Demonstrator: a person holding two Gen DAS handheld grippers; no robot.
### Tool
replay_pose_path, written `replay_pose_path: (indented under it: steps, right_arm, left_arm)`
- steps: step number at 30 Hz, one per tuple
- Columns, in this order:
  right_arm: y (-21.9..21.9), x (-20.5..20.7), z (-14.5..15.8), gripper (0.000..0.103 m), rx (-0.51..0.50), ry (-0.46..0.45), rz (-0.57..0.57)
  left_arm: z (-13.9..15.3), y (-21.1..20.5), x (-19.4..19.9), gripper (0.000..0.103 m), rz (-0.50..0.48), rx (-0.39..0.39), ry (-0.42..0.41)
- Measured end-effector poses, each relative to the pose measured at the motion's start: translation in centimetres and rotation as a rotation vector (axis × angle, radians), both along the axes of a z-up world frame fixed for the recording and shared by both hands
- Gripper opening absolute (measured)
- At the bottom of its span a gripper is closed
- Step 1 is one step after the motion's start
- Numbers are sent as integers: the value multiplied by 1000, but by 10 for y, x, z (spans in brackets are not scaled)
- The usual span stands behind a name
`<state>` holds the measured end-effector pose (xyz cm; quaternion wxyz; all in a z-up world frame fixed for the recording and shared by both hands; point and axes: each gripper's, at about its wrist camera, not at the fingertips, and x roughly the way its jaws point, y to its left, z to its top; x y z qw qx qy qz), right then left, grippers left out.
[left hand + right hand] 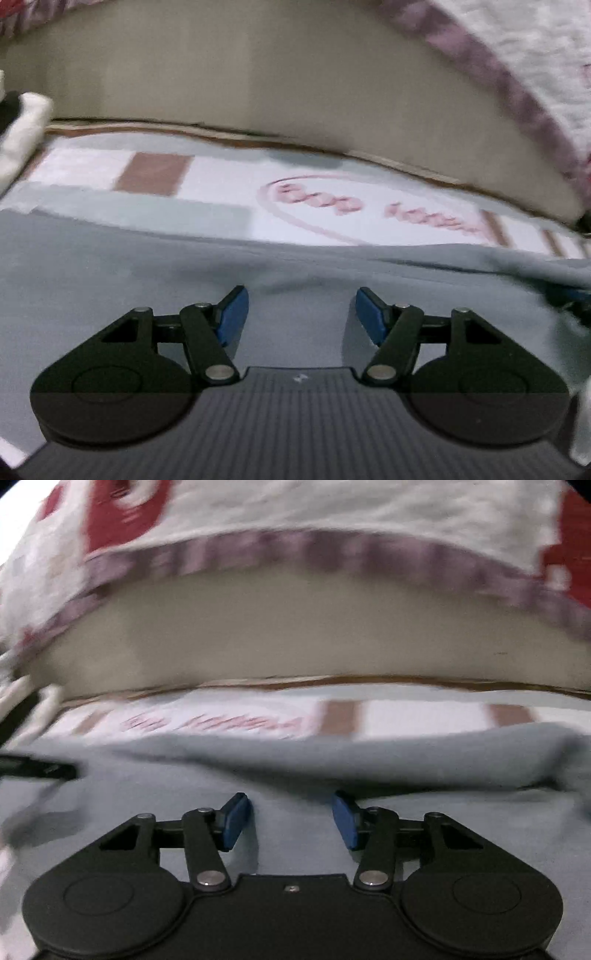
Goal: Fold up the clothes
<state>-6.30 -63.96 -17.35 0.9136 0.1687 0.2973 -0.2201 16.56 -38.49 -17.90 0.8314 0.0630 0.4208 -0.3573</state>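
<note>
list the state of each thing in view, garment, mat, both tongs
grey garment: spread flat, rumpled fold along its far edge, not gripped
left tongs: open, empty, over the grey garment
right tongs: open, empty, over the grey garment
printed mat: lying flat, partly covered by the garment
patterned cover: hanging over the beige base behind, blurred

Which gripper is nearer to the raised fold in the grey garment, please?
Right. The right gripper hovers just short of the raised fold, which runs across ahead of it. The left gripper is over flat cloth of the grey garment, the fold away to its right.
</note>
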Motion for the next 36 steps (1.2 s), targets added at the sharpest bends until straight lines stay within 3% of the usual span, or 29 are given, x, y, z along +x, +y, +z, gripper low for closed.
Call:
replay_pose_path:
  steps: [6, 10, 11, 12, 13, 14, 15, 17, 19, 21, 24, 27, 29, 31, 36]
  right_arm:
    - [-34, -20, -1, 45, -81, 92, -101]
    - [-68, -51, 22, 39, -85, 134, -273]
    - [-81, -65, 31, 14, -30, 126, -309]
    - [-92, -82, 39, 4, 72, 90, -332]
    - [-100, -103, 47, 5, 187, 41, -361]
    - [-107, -126, 55, 15, 302, -10, -393]
    - [-114, -149, 62, 39, 418, -62, -424]
    - [-118, -198, 81, 66, 489, -130, -518]
    - [-114, -239, 91, 66, 465, -150, -577]
    - [-113, -275, 89, 67, 447, -104, -638]
    - [-134, -312, 58, 67, 600, -140, -744]
    - [-157, -348, 23, 67, 778, -198, -850]
    - [-169, -369, 6, 67, 909, -366, -895]
    - [-173, -378, 0, 67, 928, -428, -932]
    - [-188, -367, -15, 67, 903, -384, -969]
  left_arm:
    - [1, 5, -1, 60, 3, 59, -46]
    - [-1, 3, -3, 60, -11, 74, -78]
    - [-1, 3, -3, 60, -11, 75, -81]
    - [0, 4, -4, 60, -11, 75, -81]
    - [0, 4, -5, 60, -12, 77, -83]
    - [0, 4, -6, 60, -14, 79, -85]
    - [0, 4, -6, 60, -15, 81, -86]
    - [0, 3, -9, 60, -22, 92, -95]
    - [0, 3, -12, 60, -28, 101, -110]
    - [1, 3, -16, 61, -29, 103, -122]
    - [10, 2, -30, 61, -57, 91, -137]
    - [27, -4, -59, 62, -146, 34, -145]
    - [37, -16, -82, 63, -199, 4, -121]
    - [46, -37, -107, 63, -271, -13, -101]
    - [53, -124, -188, 64, -517, -4, -143]
